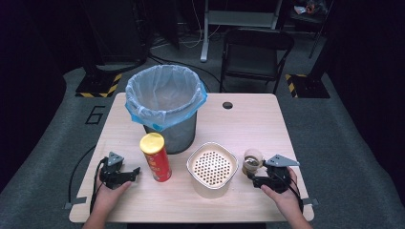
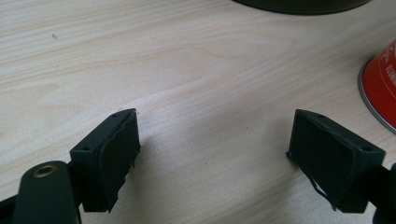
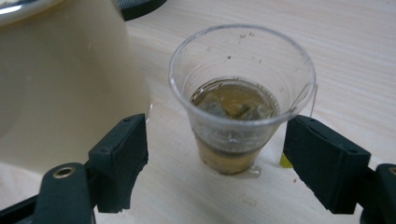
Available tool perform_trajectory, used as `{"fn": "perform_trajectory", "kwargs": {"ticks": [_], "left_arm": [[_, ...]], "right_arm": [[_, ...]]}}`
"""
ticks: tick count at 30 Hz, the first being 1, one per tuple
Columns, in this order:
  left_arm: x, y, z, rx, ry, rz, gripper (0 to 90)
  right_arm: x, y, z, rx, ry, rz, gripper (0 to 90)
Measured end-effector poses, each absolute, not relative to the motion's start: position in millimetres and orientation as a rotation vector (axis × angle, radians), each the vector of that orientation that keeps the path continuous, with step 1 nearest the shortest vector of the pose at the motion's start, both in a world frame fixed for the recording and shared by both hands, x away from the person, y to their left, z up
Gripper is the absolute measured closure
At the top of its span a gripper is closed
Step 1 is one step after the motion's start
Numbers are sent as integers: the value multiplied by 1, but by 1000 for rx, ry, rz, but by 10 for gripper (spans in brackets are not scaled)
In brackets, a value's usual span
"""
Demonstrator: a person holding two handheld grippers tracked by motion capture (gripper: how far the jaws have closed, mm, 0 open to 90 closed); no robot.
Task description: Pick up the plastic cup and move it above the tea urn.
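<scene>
The clear plastic cup (image 3: 242, 100) stands upright on the table (image 1: 248, 119), just ahead of my right gripper (image 3: 215, 156), between its spread jaws and untouched. My right gripper view shows brownish liquid with pale lumps in its bottom; from the high view it is merely a small cup beside the cream perforated container (image 1: 212, 169). My left gripper (image 2: 212, 154) gapes wide over bare wood.

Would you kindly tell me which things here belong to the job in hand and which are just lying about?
In the job:
right gripper, open around the cup
cup

Lying about:
strainer tub
bin
red can
left gripper, open
</scene>
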State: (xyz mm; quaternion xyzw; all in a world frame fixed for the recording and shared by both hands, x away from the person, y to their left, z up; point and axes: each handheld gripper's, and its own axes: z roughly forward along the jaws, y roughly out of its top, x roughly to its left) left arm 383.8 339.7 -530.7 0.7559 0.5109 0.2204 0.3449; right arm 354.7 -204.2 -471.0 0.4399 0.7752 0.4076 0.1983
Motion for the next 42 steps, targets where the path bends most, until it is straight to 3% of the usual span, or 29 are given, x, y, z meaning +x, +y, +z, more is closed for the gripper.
{"fn": "perform_trajectory", "kwargs": {"ticks": [13, 33, 42], "left_arm": [[384, 340, -531, 1964, 1326, 572, 159], [384, 340, -531, 1964, 1327, 572, 159], [384, 340, -531, 1962, 1327, 572, 159]], "right_arm": [[377, -188, -473, 1201, 2177, 1141, 146], [389, -158, -483, 1246, 2059, 1059, 163], [391, -159, -490, 1239, 2052, 1054, 286]]}}
